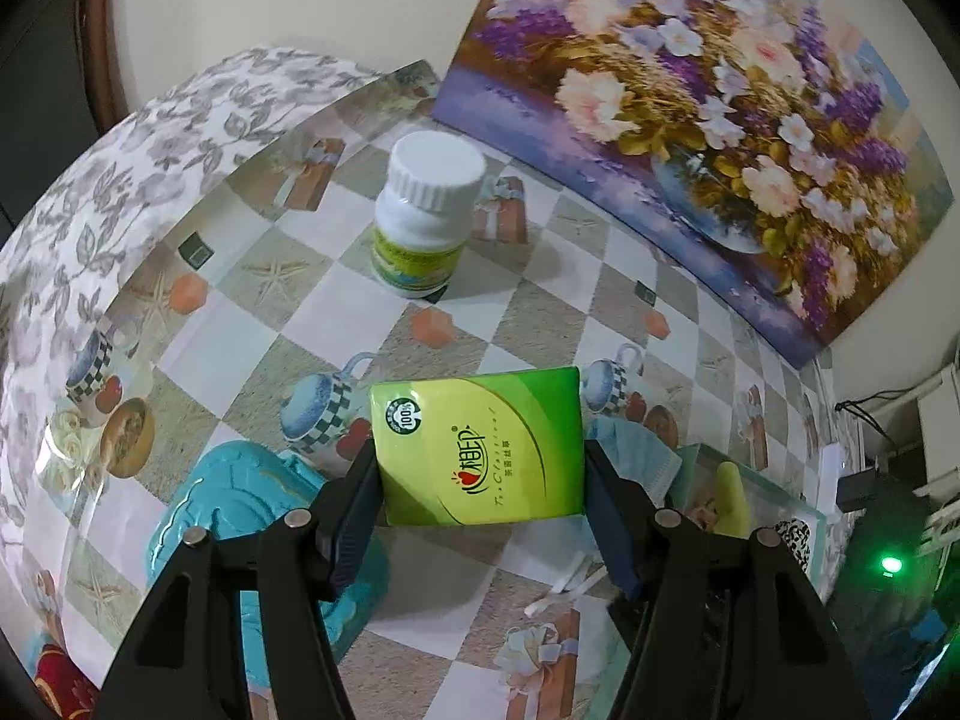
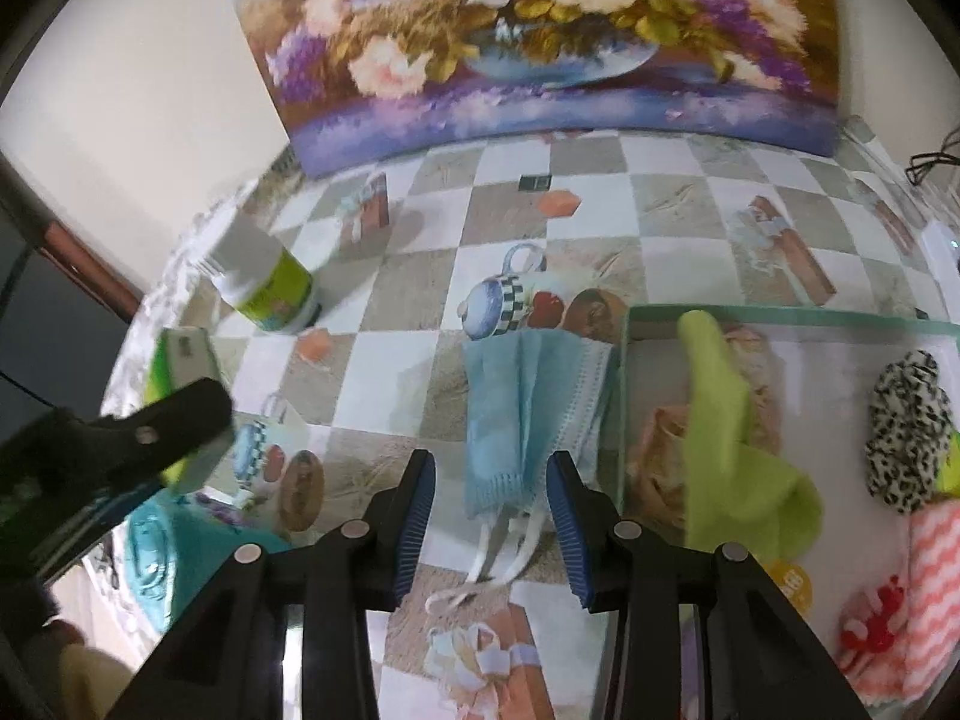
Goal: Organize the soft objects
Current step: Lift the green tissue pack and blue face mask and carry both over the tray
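A green tissue pack sits between the pads of my left gripper, which is shut on its two sides just above the table. The right wrist view shows that same pack at the far left, in the left gripper. A blue face mask lies on the table against the left wall of a shallow box. My right gripper stands open over the mask's near end, and its pads do not press on it. The mask's white straps trail toward me. The mask also shows beside the pack.
The box holds a lime green cloth, a leopard-print scrunchie and a pink striped cloth. A white bottle stands toward the back left. A teal item lies near left. A flower painting leans on the wall.
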